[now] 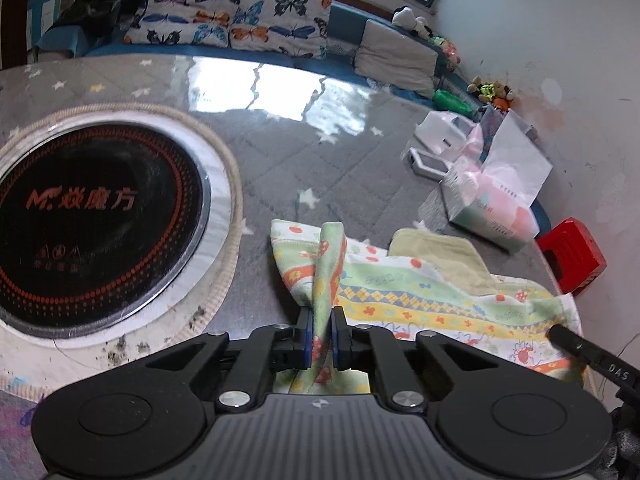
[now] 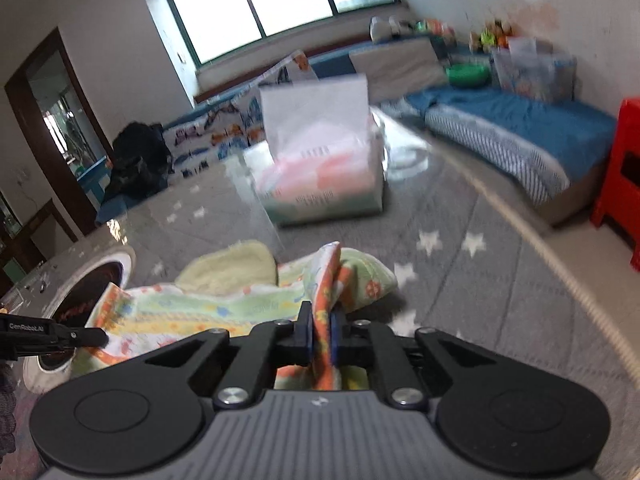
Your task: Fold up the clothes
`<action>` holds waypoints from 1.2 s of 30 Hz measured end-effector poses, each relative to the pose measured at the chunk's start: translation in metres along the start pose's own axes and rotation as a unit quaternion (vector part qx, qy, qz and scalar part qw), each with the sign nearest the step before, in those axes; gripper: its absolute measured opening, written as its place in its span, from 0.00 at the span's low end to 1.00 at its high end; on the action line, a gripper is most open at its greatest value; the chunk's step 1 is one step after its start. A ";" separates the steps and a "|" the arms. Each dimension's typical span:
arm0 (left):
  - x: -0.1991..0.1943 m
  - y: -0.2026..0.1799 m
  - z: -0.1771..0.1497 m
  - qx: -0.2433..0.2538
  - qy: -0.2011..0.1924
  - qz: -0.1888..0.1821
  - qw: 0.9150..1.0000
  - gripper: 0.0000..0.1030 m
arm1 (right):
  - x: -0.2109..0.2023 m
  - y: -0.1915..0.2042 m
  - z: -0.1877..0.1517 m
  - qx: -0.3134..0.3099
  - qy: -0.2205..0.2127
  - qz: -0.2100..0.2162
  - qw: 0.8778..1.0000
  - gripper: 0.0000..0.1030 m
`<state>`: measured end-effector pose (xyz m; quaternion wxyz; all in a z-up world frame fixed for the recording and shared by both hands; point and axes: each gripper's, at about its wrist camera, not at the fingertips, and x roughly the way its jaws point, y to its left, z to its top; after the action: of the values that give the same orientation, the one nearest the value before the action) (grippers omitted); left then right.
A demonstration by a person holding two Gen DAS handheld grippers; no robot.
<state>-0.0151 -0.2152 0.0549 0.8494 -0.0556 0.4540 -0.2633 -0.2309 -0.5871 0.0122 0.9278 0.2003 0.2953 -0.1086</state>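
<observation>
Patterned cloth (image 1: 400, 292) pinched at both ends — fingers (image 1: 306, 336) closed.

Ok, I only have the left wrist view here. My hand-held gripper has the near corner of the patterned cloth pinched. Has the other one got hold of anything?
Observer: Yes. The right hand-held gripper is shut on a bunched fold of the same patterned cloth.
Operator: What lies past that corner?
Observer: Bare grey star-print table cover, then the table's rounded edge to its right.
Operator: Anything ahead of it on the table?
Observer: The tissue box stands straight ahead, apart from the cloth.
Operator: And the pale yellow cloth?
Observer: The pale yellow cloth lies behind the patterned one, its near edge tucked under it.
</observation>
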 end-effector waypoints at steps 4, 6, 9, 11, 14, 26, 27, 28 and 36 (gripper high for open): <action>-0.004 -0.007 0.007 0.000 -0.007 -0.013 1.000 0.09 | -0.013 0.013 0.014 -0.025 -0.030 -0.004 0.999 0.07; -0.003 -0.013 0.011 0.000 -0.008 -0.018 1.000 0.09 | -0.015 0.017 0.020 -0.032 -0.039 -0.006 0.999 0.07; 0.000 -0.021 0.013 0.005 -0.007 -0.024 1.000 0.08 | -0.017 0.020 0.028 -0.037 -0.053 -0.015 0.998 0.07; 0.002 -0.026 0.015 0.008 -0.007 -0.029 1.000 0.08 | -0.017 0.021 0.031 -0.039 -0.056 -0.022 0.997 0.07; 0.006 -0.032 0.016 0.013 -0.005 -0.031 0.999 0.08 | -0.014 0.019 0.033 -0.041 -0.054 -0.034 0.997 0.07; 0.027 -0.025 0.012 0.013 0.020 -0.020 1.000 0.09 | 0.013 -0.005 0.021 -0.017 -0.020 -0.085 0.996 0.07; 0.028 -0.024 0.012 0.014 0.023 -0.019 0.999 0.09 | 0.016 -0.005 0.019 -0.019 -0.015 -0.089 0.996 0.08; 0.028 -0.024 0.012 0.014 0.025 -0.018 0.999 0.09 | 0.018 -0.005 0.018 -0.022 -0.010 -0.094 0.995 0.08; 0.023 -0.019 0.018 0.016 0.014 0.003 1.000 0.14 | 0.017 0.007 0.022 -0.037 -0.016 -0.101 0.994 0.17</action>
<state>0.0023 -0.2451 0.0549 0.8444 -0.0371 0.4619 -0.2688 -0.2039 -0.5919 0.0210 0.9234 0.1335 0.3031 -0.1938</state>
